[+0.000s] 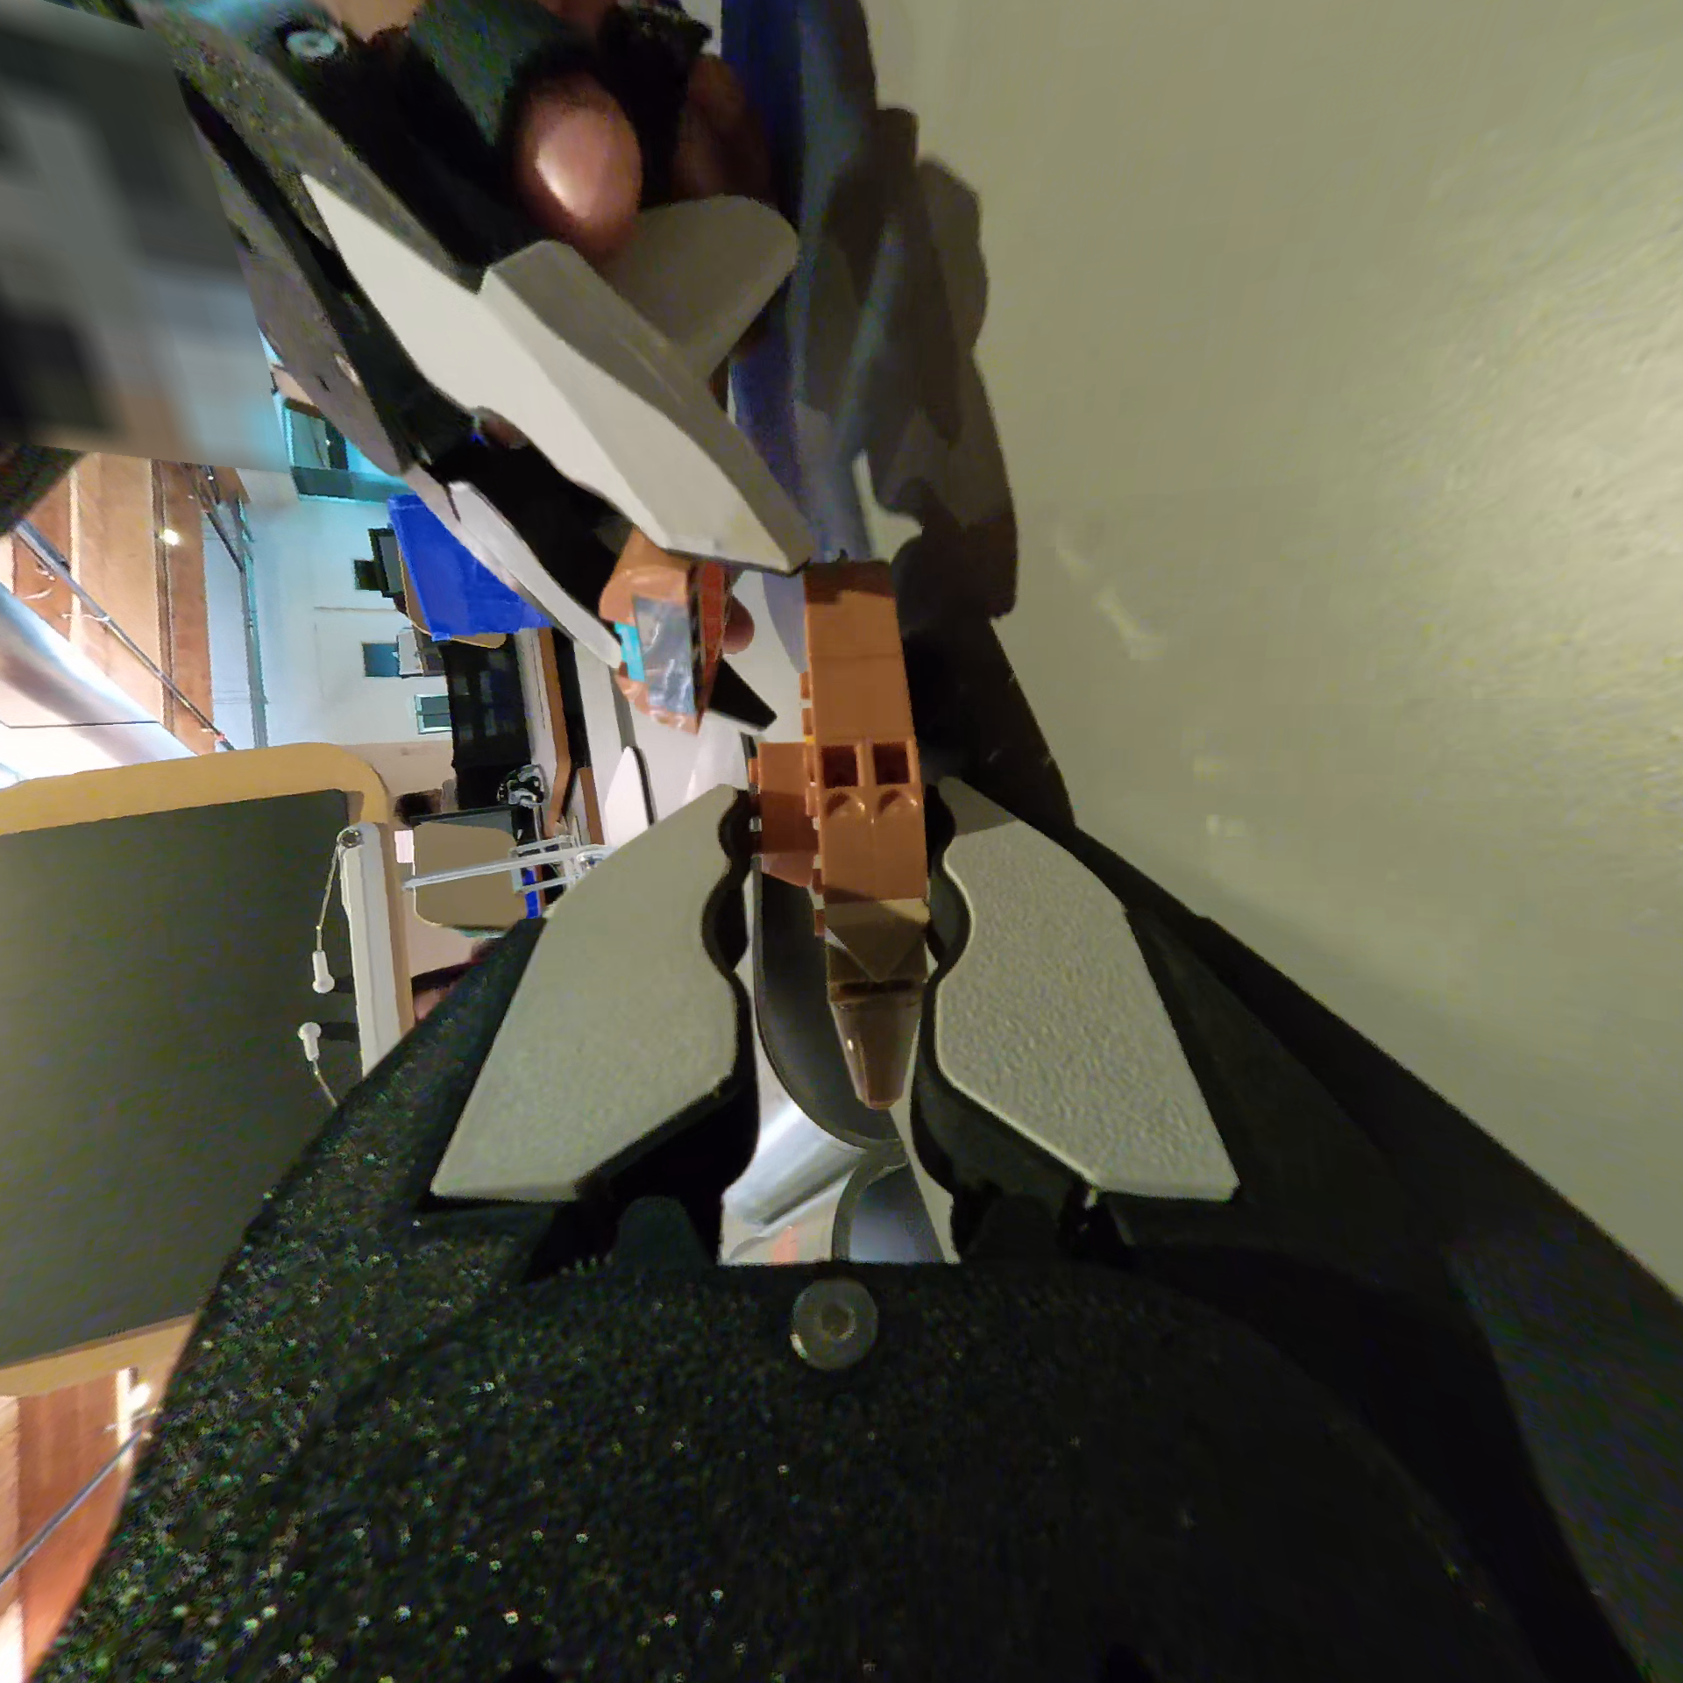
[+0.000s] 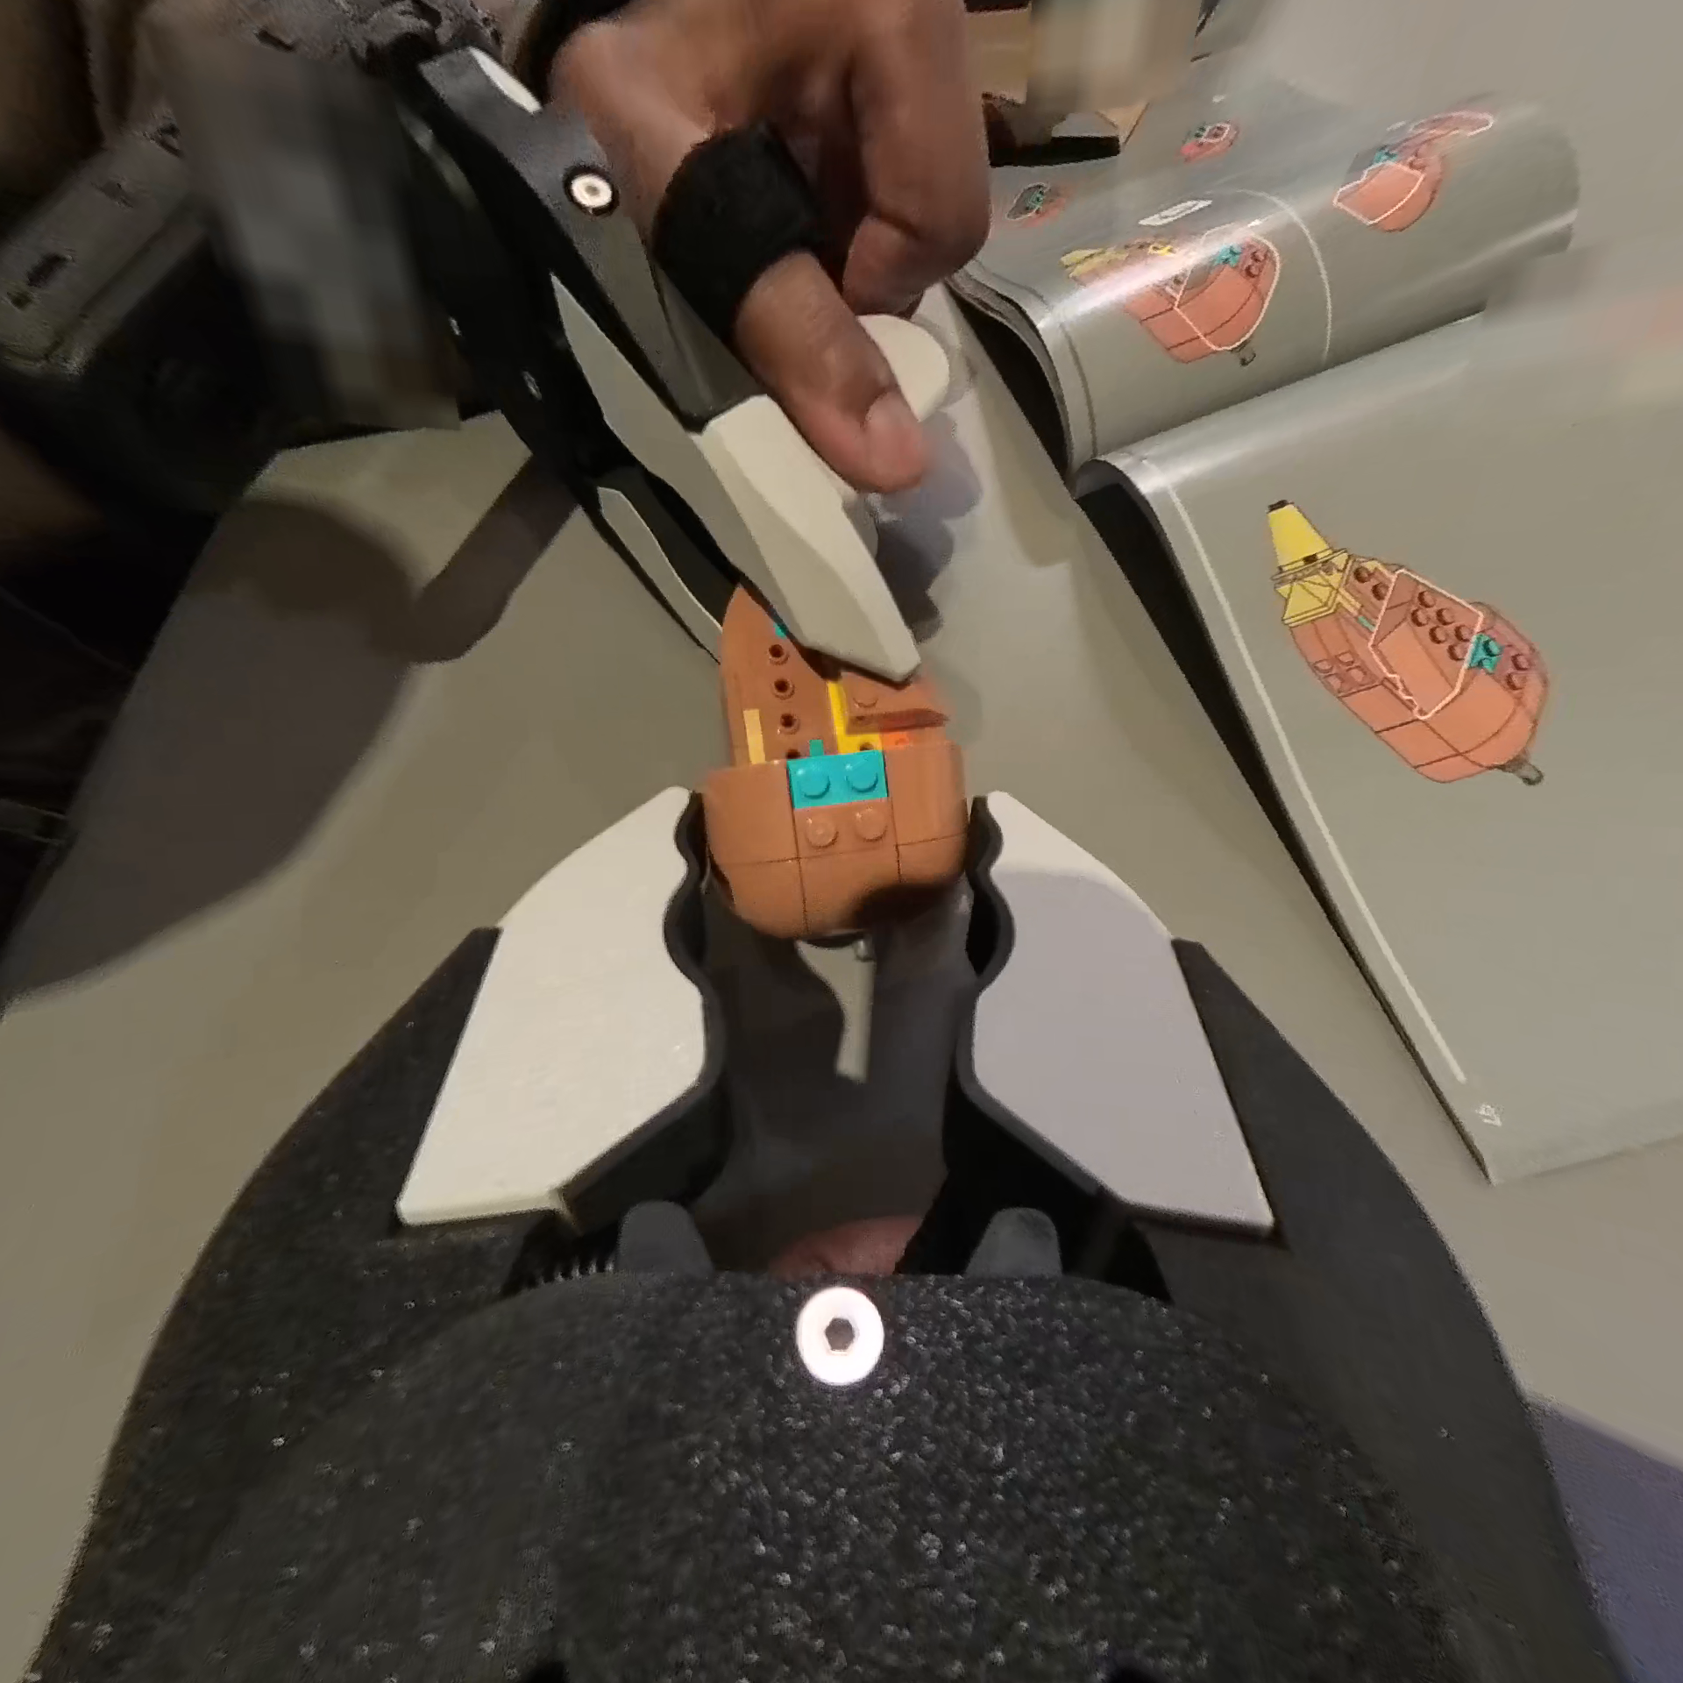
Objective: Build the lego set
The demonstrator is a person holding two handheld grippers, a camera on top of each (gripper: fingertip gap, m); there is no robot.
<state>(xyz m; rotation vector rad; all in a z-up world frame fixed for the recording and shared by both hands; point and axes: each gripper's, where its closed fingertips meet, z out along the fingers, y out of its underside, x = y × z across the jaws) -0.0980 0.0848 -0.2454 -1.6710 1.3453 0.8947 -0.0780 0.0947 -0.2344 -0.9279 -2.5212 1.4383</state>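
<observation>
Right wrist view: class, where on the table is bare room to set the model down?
Bare grey table lies left of the brown lego model. The right is crowded by the open instruction booklet; the left gripper blocks directly ahead.

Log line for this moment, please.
right gripper: shut on brown lego model | left gripper: at model's far end, grip unclear | instruction booklet: open

My right gripper (image 2: 833, 851) has its fingers packed full by the brown lego model (image 2: 833, 820), and my left gripper (image 2: 820, 628) crowds the model's far end from above. To the right, the open instruction booklet (image 2: 1366, 911) covers the counter (image 2: 319, 820). The counter to the left lies open for a pass.
</observation>
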